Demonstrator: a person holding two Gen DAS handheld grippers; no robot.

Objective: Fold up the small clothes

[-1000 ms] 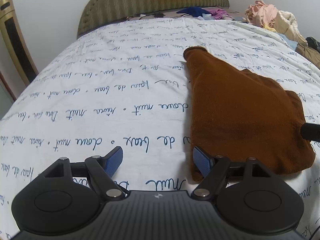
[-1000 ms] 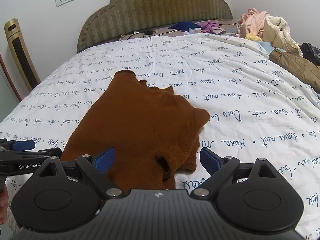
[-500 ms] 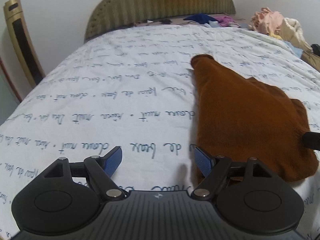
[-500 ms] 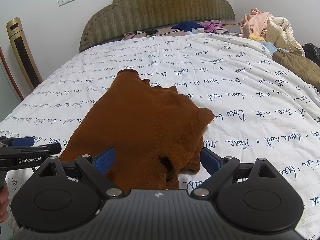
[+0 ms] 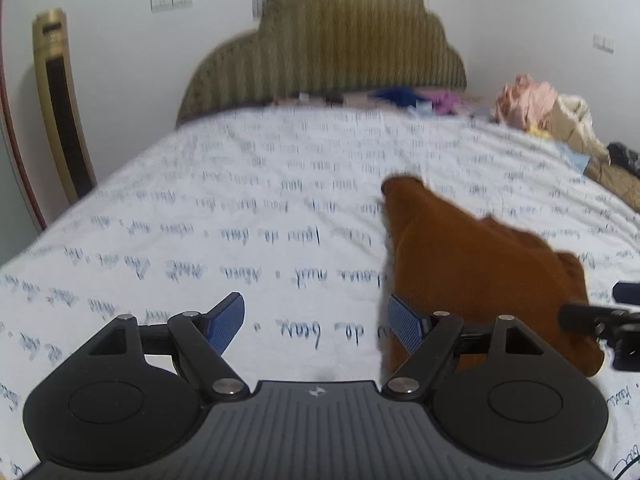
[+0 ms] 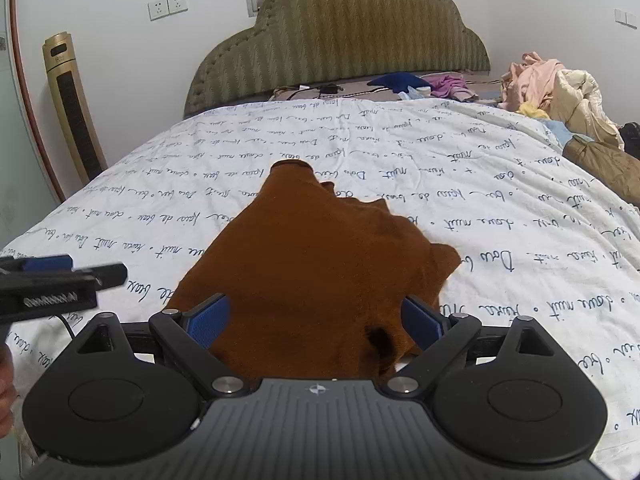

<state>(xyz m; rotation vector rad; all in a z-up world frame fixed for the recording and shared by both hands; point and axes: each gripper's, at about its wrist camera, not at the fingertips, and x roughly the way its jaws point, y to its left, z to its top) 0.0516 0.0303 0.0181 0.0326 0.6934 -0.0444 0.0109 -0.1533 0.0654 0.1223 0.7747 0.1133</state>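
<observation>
A small rust-brown knitted piece of clothing (image 6: 316, 256) lay on the bed, on a white cover with blue handwriting printed on it (image 6: 500, 208). It sat near the close edge of the bed, about in the middle. It looked partly folded. Its sides were tucked over its middle, and one narrow end (image 6: 290, 168) pointed toward the bed's padded olive-green headboard (image 6: 340, 36). The edges were still bumpy and uneven, and a dark loose fold (image 6: 378, 338) showed at the near end. So the job seemed to be about half done. The cloth probably still needed one more fold and some smoothing.

The right gripper (image 6: 316, 320) hung over the near end of the brown cloth. Its blue fingers (image 6: 208, 320) stood wide apart, one on each side of the cloth, and they did not pinch it. The left gripper (image 5: 316, 320) was just left of the cloth, over the bare cover. Its jaws were apart too, with nothing between them. Its right finger (image 5: 404, 320) was by the cloth's left edge.

More clothes waited farther away. A dark blue piece (image 6: 396, 80) and a purple one (image 6: 448, 84) lay by the headboard. A pile of pink and cream clothes (image 6: 556, 88) sat at the right side. Those looked not yet folded.
</observation>
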